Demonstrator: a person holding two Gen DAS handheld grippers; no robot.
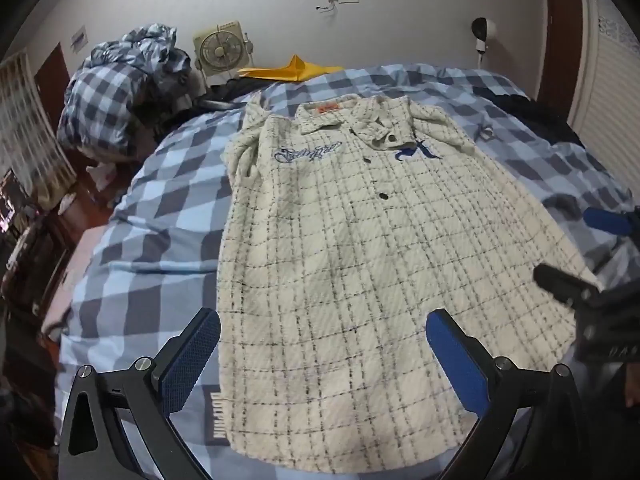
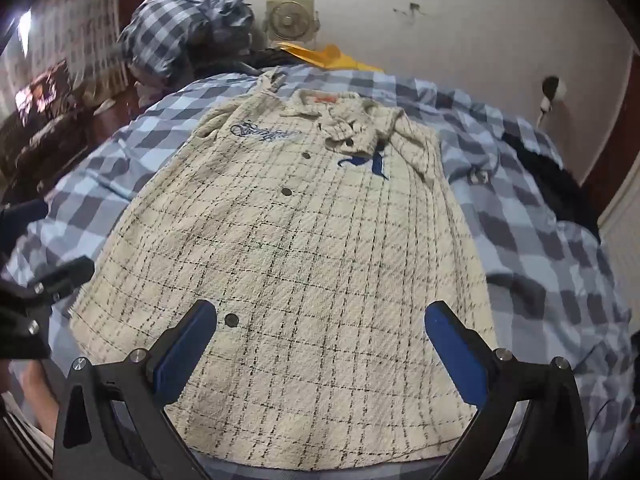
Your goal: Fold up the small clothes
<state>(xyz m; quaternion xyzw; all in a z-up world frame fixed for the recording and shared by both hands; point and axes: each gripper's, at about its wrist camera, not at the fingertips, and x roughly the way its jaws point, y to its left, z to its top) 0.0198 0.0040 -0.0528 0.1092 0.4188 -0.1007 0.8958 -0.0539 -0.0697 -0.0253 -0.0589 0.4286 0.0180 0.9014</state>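
A cream checked shirt (image 1: 360,240) with blue embroidery and dark buttons lies flat on the bed, collar away from me, sleeves folded in. It also shows in the right wrist view (image 2: 304,248). My left gripper (image 1: 322,354) is open and empty, hovering over the shirt's near left hem. My right gripper (image 2: 320,350) is open and empty over the near right hem. The right gripper also shows at the right edge of the left wrist view (image 1: 592,264), and the left gripper at the left edge of the right wrist view (image 2: 36,276).
The bed has a blue and grey checked cover (image 1: 160,216). A bundled checked quilt (image 1: 120,88), a fan (image 1: 218,48) and a yellow item (image 1: 296,68) sit at the far end. Dark clothing (image 2: 548,176) lies at the right side. A wall stands behind.
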